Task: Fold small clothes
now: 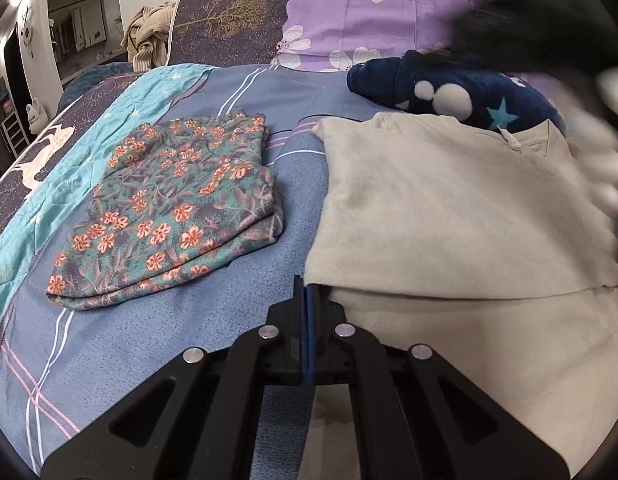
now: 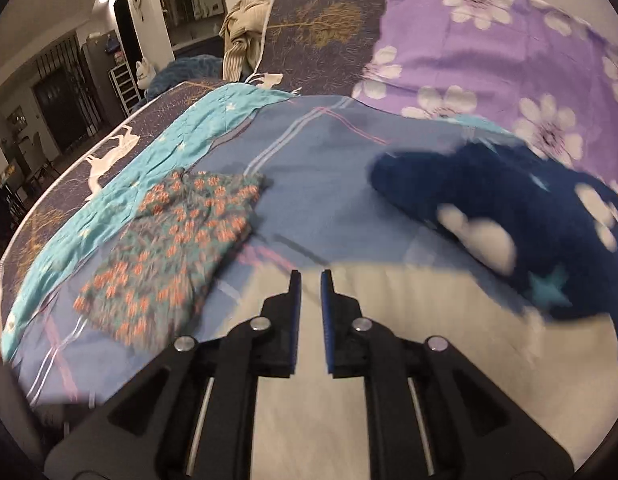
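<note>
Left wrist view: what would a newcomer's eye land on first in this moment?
Probably the cream garment spread wide on the right of the bed, with the left gripper shut on its near-left corner. To its left lies the neatly folded floral garment on the blue striped sheet. Behind the cream one sits a navy fleece piece with white shapes and a pale blue star.

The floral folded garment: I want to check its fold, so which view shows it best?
The left wrist view: the floral folded garment lies sharp and whole on the blue bedsheet, its stacked edges visible. The right wrist view shows it too, but motion-blurred, with the fold lines smeared.
</note>
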{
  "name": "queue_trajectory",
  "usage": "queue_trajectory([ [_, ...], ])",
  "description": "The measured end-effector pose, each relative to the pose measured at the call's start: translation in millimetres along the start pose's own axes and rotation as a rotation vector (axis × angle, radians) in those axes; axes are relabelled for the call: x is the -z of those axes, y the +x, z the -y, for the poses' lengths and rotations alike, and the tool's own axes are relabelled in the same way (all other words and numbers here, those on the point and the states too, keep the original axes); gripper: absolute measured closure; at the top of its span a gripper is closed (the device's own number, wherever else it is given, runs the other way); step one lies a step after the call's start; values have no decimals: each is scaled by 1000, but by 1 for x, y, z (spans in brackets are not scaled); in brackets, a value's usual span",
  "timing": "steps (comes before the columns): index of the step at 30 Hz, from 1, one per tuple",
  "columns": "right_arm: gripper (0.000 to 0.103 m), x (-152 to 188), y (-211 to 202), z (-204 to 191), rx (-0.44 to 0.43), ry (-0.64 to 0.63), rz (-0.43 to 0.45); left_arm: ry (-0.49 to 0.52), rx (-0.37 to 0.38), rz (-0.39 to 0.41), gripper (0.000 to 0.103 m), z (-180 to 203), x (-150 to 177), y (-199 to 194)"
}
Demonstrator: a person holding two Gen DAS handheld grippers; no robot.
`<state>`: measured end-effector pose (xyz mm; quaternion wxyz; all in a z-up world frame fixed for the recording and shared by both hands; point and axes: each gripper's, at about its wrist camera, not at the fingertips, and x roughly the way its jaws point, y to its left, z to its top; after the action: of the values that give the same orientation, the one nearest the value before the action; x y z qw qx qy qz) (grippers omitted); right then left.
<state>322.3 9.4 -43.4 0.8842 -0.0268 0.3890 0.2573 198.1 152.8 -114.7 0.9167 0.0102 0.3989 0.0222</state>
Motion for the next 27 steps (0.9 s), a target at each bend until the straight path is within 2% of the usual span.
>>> queue_trajectory([
  [3, 91, 56, -50, 48, -22, 105, -34, -46, 63, -8, 102, -9, 1, -1],
  [5, 90, 96, -77, 81, -17, 199, -67, -100, 150, -23, 103, -19, 3, -5],
  [7, 90, 133, -96, 115, 58, 285, -105, -166, 252, -33, 103, -31, 6, -18],
  [8, 90, 149, -104, 133, 129, 330, -123, -176, 275, -20, 103, -32, 6, -26],
  [10, 90, 167, -111, 153, 175, 391, -135, -166, 323, 34, 103, -27, 0, -48],
  [13, 90, 179, -119, 163, 146, 477, -107, -55, 374, 105, 103, 12, -26, -74],
  [16, 90, 182, -125, 155, 92, 483, -75, 48, 365, 69, 102, 58, -45, -58],
  [17, 89, 186, -124, 154, 114, 487, -86, 66, 354, 33, 101, 70, -48, -43],
  [18, 95, 188, -121, 156, 150, 495, -110, 80, 330, -7, 97, 79, -49, -24],
  [19, 103, 195, -119, 164, 172, 509, -126, 80, 273, -65, 91, 87, -46, 0],
  [20, 103, 202, -121, 171, 146, 526, -106, 75, 211, -126, 91, 90, -41, 21],
  [21, 103, 205, -124, 174, 123, 546, -93, 73, 192, -136, 91, 92, -32, 34],
  [22, 103, 209, -132, 176, 108, 565, -83, 89, 183, -74, 90, 95, -28, 30],
  [23, 103, 210, -138, 176, 111, 565, -74, 97, 173, -73, 90, 97, -29, 27],
  [25, 91, 217, -167, 173, 138, 531, -2, 111, 162, -84, 88, 100, -31, 25],
  [27, 89, 226, -197, 179, 145, 546, 68, 117, 156, -92, 87, 102, -33, 24],
])
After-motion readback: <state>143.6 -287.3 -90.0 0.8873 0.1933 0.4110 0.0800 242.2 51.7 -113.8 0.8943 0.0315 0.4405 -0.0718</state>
